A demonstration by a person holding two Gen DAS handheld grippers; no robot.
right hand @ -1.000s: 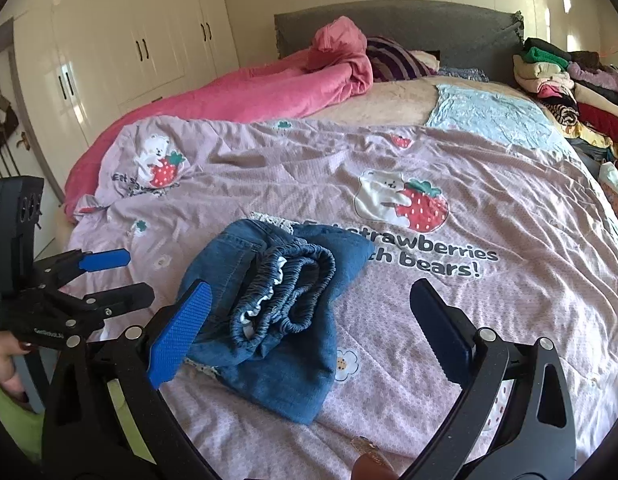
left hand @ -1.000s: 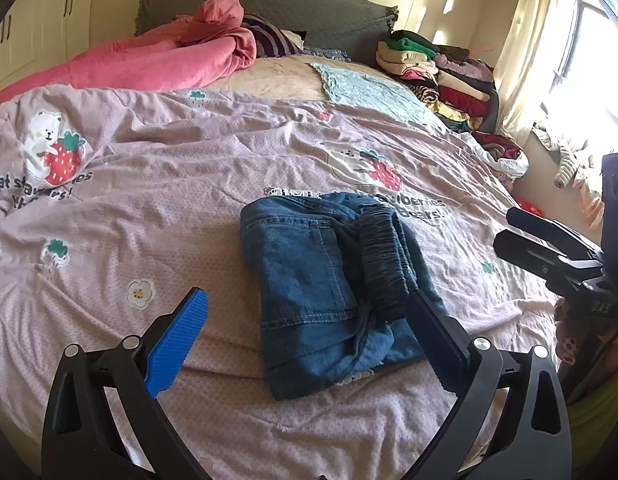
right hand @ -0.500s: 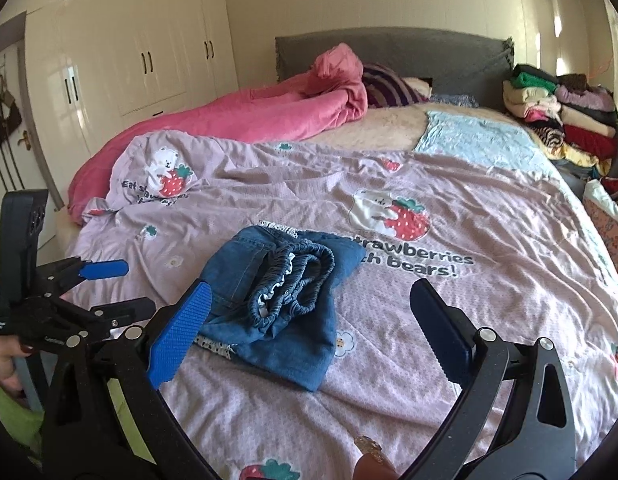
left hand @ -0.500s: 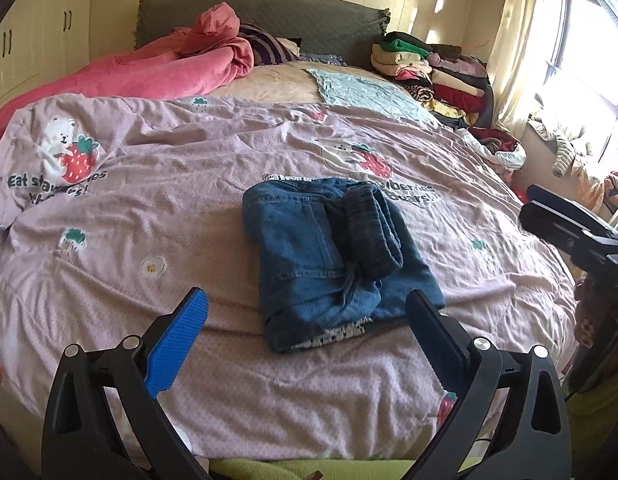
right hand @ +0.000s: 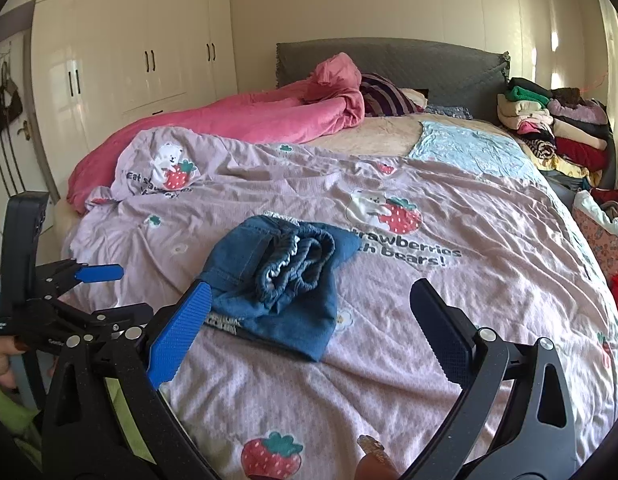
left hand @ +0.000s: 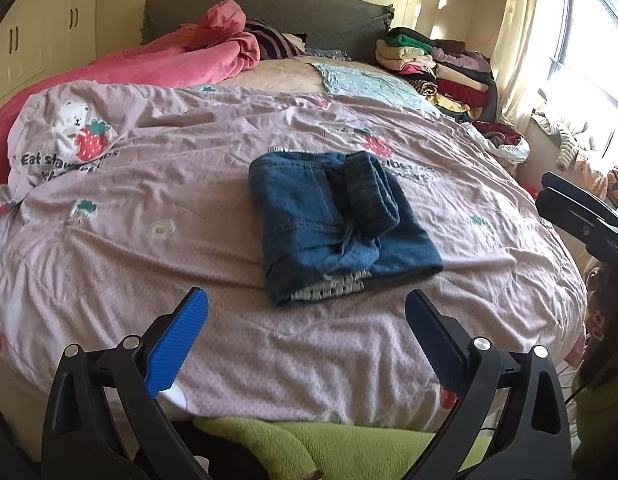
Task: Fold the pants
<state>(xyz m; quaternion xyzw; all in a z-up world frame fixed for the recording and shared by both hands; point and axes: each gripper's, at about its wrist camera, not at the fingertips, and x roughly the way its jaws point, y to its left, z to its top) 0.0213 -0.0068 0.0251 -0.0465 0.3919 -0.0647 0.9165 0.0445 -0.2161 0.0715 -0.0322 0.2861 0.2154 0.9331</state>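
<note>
Pants: the blue denim pants lie as a compact folded bundle on the lilac quilt with strawberry and bear prints. They are ahead of both your tongs, with nothing touching them.
Waistband: the gathered elastic waistband sits on top of the bundle, rolled and a little loose. It lies beyond the blue pad of your right tongs.
Left tongs: your left gripper hangs wide, with nothing between its pads. The pants are ahead of it, just beyond the tips and apart from them.
Right tongs: your right gripper also stands wide and carries nothing. The bundle lies ahead, toward its left pad, which hides part of the near edge.
Progress: I judge the folding is nearly or fully done, because the legs are doubled over and the shape is a small rectangle.
What is left: a pale lining edge shows at the end of the bundle nearest your left tongs, and the top roll is uneven. You may want to tuck and flatten these.
Risk: a pinch on the top layer alone could open the fold.
</note>
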